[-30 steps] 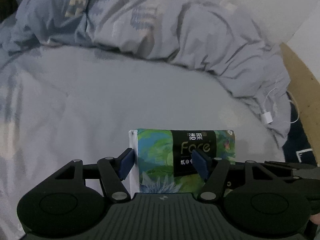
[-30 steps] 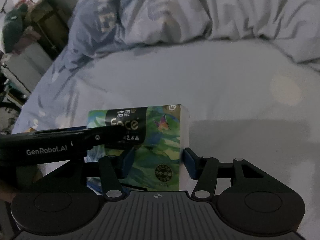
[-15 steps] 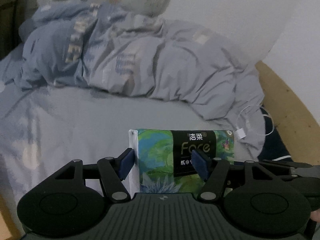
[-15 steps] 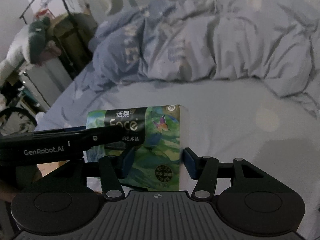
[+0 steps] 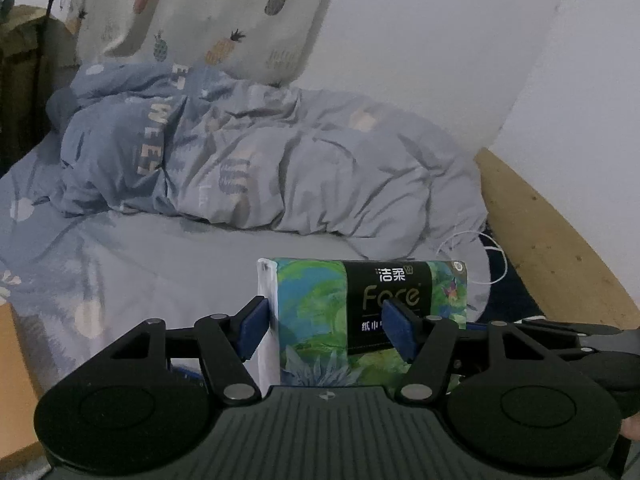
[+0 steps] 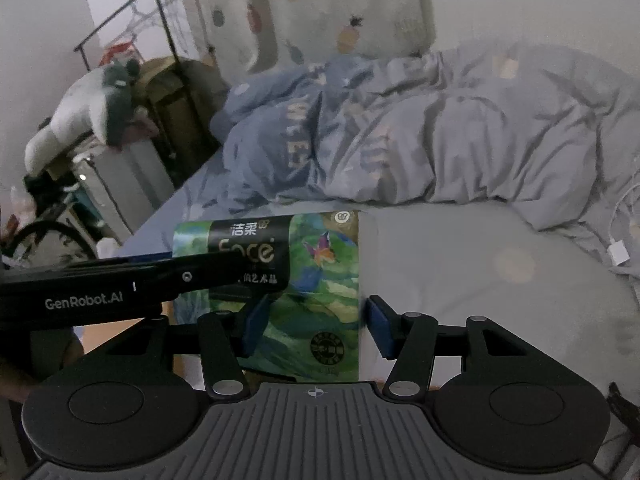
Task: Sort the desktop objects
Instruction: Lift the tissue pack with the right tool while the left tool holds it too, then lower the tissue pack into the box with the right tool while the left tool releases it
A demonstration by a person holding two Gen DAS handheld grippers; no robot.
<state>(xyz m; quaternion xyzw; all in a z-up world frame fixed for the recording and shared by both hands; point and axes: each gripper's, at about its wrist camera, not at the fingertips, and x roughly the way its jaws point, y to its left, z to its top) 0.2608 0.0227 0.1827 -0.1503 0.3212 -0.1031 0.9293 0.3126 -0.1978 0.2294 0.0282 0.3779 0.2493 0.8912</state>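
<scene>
A green leafy tissue pack with a black label (image 5: 320, 312) is held up in the air between both grippers. My left gripper (image 5: 326, 330) is shut on its left end, blue pads pressing its sides. My right gripper (image 6: 316, 320) is shut on the same tissue pack (image 6: 320, 280) at its right end. The left gripper's black body (image 6: 100, 292) crosses the left of the right wrist view, and the right gripper's body (image 5: 580, 340) shows at the right of the left wrist view. The pack's underside is hidden.
A bed with a pale sheet (image 5: 180, 264) and a crumpled grey-blue duvet (image 5: 280, 160) lies ahead. A pineapple-print pillow (image 5: 208, 16) leans on the wall. A white charger cable (image 6: 620, 248) lies at the right. A wooden bed edge (image 5: 540, 232), a clothes rack and clutter (image 6: 112, 120) flank the bed.
Both grippers have risen and tilted up with the tissue pack: the bed has dropped lower in view and the pillow and wall have come into sight. The grip on the pack is unchanged.
</scene>
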